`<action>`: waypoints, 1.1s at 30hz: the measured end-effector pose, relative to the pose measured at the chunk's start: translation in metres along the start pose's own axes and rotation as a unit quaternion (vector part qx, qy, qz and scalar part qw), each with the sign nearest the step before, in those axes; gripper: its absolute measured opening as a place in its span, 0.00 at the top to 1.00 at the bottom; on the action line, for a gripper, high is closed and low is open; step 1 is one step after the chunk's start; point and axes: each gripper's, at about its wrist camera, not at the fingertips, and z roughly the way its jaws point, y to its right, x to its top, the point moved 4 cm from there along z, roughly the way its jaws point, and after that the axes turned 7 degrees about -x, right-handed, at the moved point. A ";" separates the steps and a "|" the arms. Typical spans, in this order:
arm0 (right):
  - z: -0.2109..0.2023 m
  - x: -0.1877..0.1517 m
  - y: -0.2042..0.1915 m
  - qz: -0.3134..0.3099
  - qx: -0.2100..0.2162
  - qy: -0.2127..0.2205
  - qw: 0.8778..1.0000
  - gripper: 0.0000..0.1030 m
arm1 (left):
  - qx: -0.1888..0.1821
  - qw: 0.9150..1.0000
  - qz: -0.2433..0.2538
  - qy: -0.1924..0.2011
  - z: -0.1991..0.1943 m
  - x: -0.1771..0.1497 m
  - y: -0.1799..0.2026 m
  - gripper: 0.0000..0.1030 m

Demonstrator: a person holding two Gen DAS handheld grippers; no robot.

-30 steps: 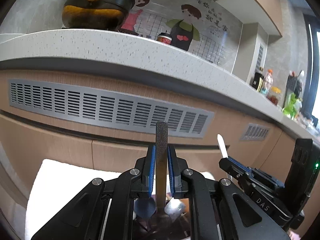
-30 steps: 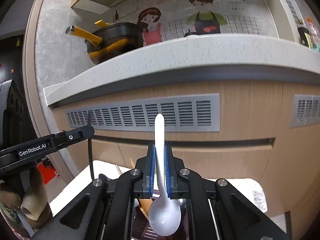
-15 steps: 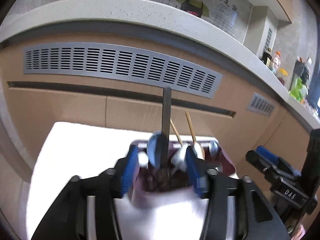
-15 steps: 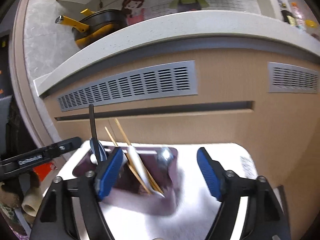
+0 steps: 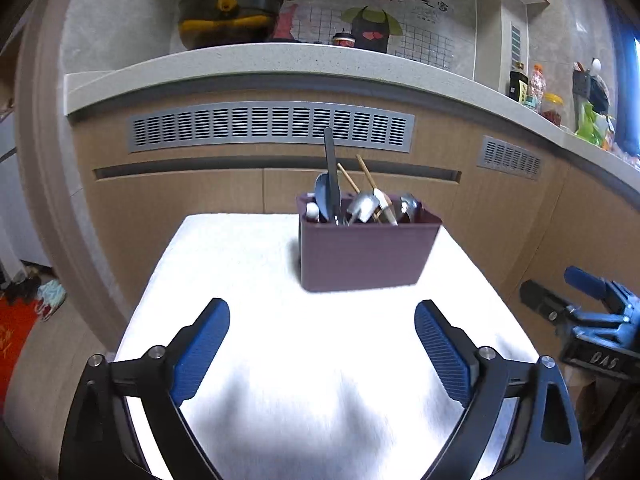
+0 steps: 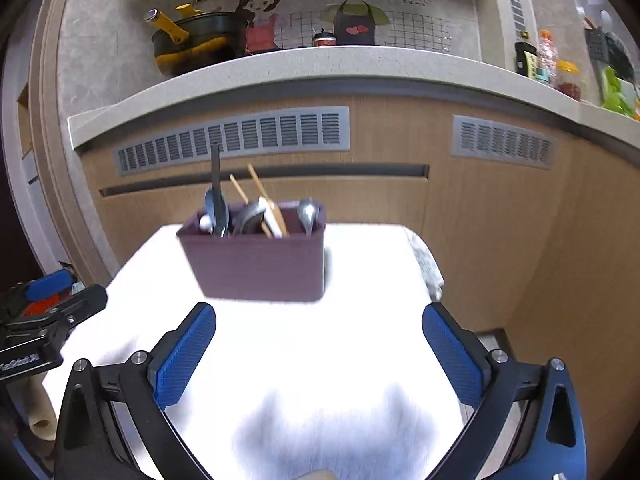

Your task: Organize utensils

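Note:
A dark purple utensil holder (image 5: 366,254) stands at the far side of a small table covered with a white cloth (image 5: 280,340); it also shows in the right wrist view (image 6: 256,264). It holds several spoons, a dark-handled utensil (image 5: 330,168), wooden chopsticks (image 5: 366,174) and a white spoon (image 6: 269,218). My left gripper (image 5: 322,346) is open and empty, well back from the holder. My right gripper (image 6: 320,354) is open and empty too, also well back from it. Each gripper shows at the edge of the other's view.
Behind the table runs a wooden cabinet front with grey vents (image 5: 272,126) under a pale speckled counter (image 5: 280,62). A black and yellow pot (image 5: 230,16) sits on the counter. Bottles and jars (image 5: 536,88) stand at the right. A red mat (image 5: 16,328) lies on the floor at left.
Both grippers opened, releasing the dark-handled utensil and the white spoon into the holder, then pulled back from it. The holder now stands farther off in both views.

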 end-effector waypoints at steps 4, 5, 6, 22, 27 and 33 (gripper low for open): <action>-0.012 -0.023 -0.001 -0.007 -0.020 -0.005 1.000 0.00 | 0.027 1.000 0.005 0.003 -0.012 -0.016 0.008 0.02; -0.014 -0.026 -0.002 -0.009 -0.020 -0.008 1.000 0.00 | 0.030 1.000 0.002 0.000 -0.012 -0.017 0.010 0.01; -0.015 -0.029 -0.001 -0.008 -0.018 -0.012 1.000 0.00 | 0.033 0.999 -0.002 -0.004 -0.013 -0.019 0.009 0.00; -0.023 -0.028 0.007 0.003 -0.024 -0.003 1.000 0.00 | 0.057 0.998 0.003 -0.013 -0.018 -0.024 0.019 0.00; -0.024 -0.028 0.007 0.004 -0.023 -0.004 1.000 0.00 | 0.056 0.998 0.005 -0.015 -0.017 -0.024 0.020 0.00; -0.026 -0.027 0.008 0.004 -0.023 -0.001 1.000 0.00 | 0.056 0.998 0.007 -0.014 -0.019 -0.024 0.022 0.00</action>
